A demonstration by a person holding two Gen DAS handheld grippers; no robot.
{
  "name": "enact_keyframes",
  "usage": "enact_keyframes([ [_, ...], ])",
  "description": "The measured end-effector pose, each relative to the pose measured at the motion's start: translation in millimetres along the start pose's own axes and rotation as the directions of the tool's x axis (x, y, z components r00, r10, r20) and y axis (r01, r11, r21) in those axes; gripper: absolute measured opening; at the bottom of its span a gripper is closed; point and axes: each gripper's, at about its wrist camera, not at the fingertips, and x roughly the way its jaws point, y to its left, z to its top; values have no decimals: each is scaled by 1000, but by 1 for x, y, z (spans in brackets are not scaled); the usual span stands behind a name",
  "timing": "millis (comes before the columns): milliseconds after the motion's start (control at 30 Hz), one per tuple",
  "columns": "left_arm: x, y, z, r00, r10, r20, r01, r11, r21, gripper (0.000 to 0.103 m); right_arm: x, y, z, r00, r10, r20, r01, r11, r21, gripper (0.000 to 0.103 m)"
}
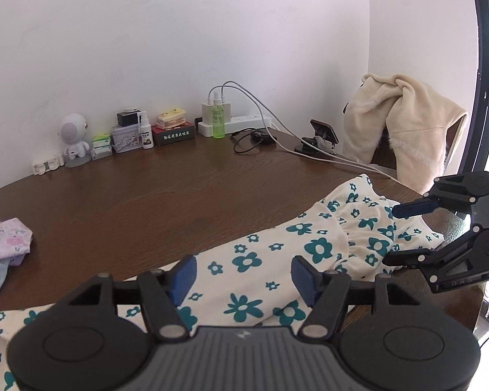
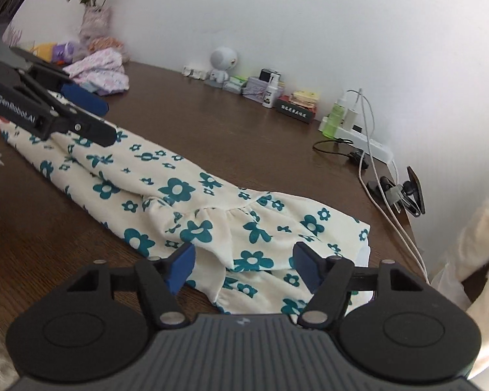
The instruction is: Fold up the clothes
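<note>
A cream dress with teal flowers lies folded into a long strip on the brown table; it also shows in the right wrist view. My left gripper is open, hovering just above the strip's middle, holding nothing. My right gripper is open above the ruffled hem end. In the left wrist view the right gripper shows open over the hem. In the right wrist view the left gripper shows open over the far end.
A pile of pink and lilac clothes lies at the table's left. Small bottles, boxes, a robot figurine, a power strip with cables and a phone stand line the wall. A cream fleece hangs on a chair.
</note>
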Motion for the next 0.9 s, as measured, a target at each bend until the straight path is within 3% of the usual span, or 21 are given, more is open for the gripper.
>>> enact_keyframes([
  [100,-6,8,-3,1000,14,-1,-14,1000,-7,64,12,-1,6,999,21,-35,-23,998,-56,34],
  [133,-7,9,-3,1000,15,-1,-15,1000,-5,64,10,-2,7,999,35,-29,-37,998,-56,11],
  [167,-7,10,-3,1000,15,0,-15,1000,-1,64,6,-3,9,999,52,-17,-53,997,-52,2],
  [300,-9,11,-3,1000,15,5,-15,1000,14,64,-13,5,8,999,39,13,-37,994,-107,1],
  [500,5,-5,1,997,-83,-4,83,995,58,70,-7,16,-10,999,18,-48,-25,990,-140,5],
  [533,7,-9,2,995,-102,-10,103,992,75,70,-9,13,-10,999,26,-41,-31,992,-120,13],
  [567,8,-14,2,993,-121,-17,122,987,101,71,-11,10,-10,999,34,-33,-38,994,-100,33],
  [633,10,-23,3,987,-156,-34,159,975,158,71,-22,-1,-4,995,95,10,-94,995,-34,58],
  [700,20,-33,2,982,-170,-84,186,953,238,71,-30,-14,6,984,171,52,-172,985,13,59],
  [800,34,-49,-3,982,-135,-132,173,920,352,66,-23,-20,21,975,220,38,-219,975,-21,59],
  [900,43,-59,-7,982,-110,-156,167,888,429,47,-4,-18,32,964,263,-27,-265,961,-82,59],
])
